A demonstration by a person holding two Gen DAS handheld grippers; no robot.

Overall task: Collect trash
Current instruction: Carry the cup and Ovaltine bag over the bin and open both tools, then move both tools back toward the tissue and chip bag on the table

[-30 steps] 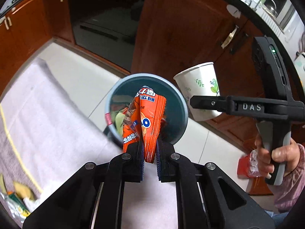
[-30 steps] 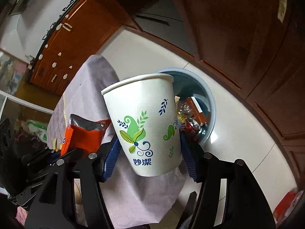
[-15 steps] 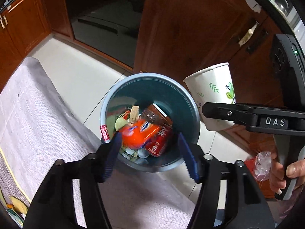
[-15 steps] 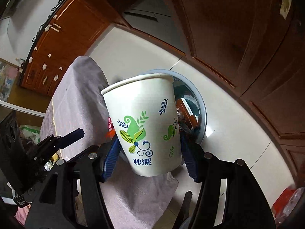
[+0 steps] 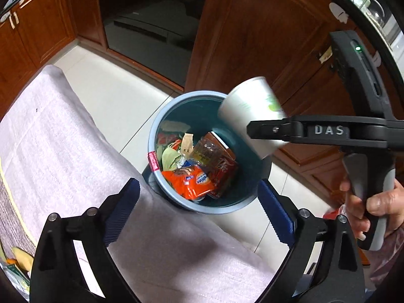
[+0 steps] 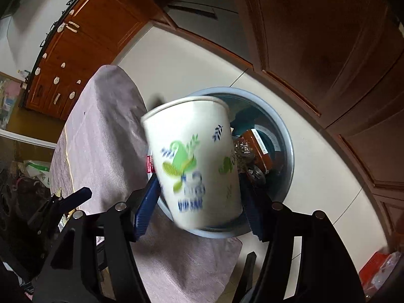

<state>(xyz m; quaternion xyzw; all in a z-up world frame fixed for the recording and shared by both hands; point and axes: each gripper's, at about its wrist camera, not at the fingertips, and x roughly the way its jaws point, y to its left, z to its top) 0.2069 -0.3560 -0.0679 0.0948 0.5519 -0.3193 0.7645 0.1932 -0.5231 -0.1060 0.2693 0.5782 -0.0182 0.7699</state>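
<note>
A blue-grey trash bin (image 5: 174,202) stands on the floor beyond the table edge, with wrappers and scraps inside. On top of them lies the orange snack wrapper (image 5: 189,181). My left gripper (image 5: 198,212) hangs above the bin, its jaws opening wide with nothing between them. A white paper cup (image 6: 194,161) with green and blue print sits blurred and tilted between the jaws of my right gripper (image 6: 199,208), which are opening; the pads no longer press it. From the left wrist, the cup (image 5: 252,116) tips over the bin's far rim beside the right gripper's finger (image 5: 277,128).
A lilac cloth (image 5: 63,151) covers the table, which ends just short of the bin. Brown wooden cabinets (image 5: 252,38) line the white tiled floor (image 5: 113,96). A hand (image 5: 378,202) holds the right gripper's handle. Food scraps (image 5: 20,257) lie at the lower left.
The left gripper opened and the orange wrapper dropped into the bin. The right gripper moved over the bin, and its cup tilted and blurred as the jaws spread.
</note>
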